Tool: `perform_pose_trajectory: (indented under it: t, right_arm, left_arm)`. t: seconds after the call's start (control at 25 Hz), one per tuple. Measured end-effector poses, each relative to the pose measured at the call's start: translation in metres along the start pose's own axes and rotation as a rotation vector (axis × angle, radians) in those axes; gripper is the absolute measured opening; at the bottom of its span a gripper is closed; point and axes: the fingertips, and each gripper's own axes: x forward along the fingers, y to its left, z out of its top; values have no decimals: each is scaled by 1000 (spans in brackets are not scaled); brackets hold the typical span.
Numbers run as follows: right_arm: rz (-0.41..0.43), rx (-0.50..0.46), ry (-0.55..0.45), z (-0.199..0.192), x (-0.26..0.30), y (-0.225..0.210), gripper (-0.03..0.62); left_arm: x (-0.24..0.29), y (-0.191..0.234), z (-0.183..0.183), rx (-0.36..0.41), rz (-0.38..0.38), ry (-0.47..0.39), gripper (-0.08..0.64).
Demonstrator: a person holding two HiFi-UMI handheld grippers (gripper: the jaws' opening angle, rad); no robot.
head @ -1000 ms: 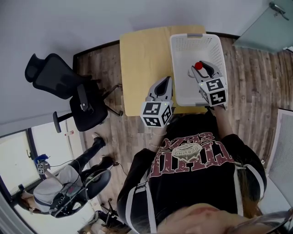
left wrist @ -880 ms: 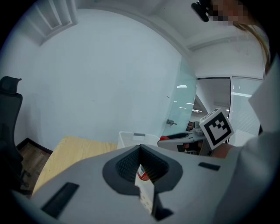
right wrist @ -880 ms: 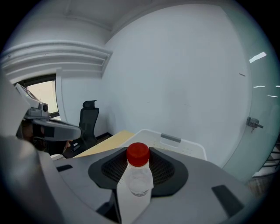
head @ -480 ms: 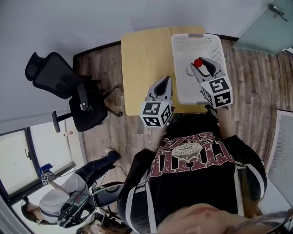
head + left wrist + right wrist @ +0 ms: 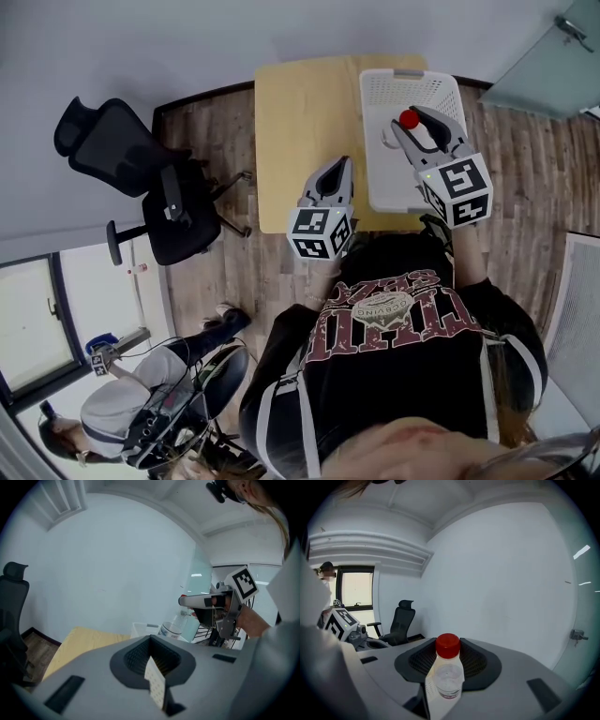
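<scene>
My right gripper [image 5: 413,127] is shut on a clear plastic bottle with a red cap [image 5: 408,119], held in the air over the white slotted basket [image 5: 439,94] on the tan table [image 5: 305,122]. In the right gripper view the bottle [image 5: 448,670] stands upright between the jaws of the right gripper [image 5: 448,679]. My left gripper [image 5: 335,171] hangs over the table's near edge, beside the basket, shut and empty. In the left gripper view the left gripper [image 5: 154,688] shows nothing between its jaws, and the bottle [image 5: 171,627] hangs from the raised right gripper [image 5: 192,601].
A black office chair [image 5: 131,178] stands on the wood floor left of the table. Another person [image 5: 131,417] sits at the lower left. A glass door [image 5: 553,56] is at the upper right. White walls stand behind the table.
My right gripper has risen with the bottle, up and away from the basket, which has dropped out of the right gripper view. The left gripper has stayed where it was.
</scene>
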Motion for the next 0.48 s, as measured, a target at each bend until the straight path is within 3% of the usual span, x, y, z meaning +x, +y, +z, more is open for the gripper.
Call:
perform_pose_trajectory:
  t: [0.48]
  right_arm:
    - [51, -43, -86, 46, -7, 25, 164]
  left_arm:
    - [-18, 14, 3, -12, 26, -20, 48]
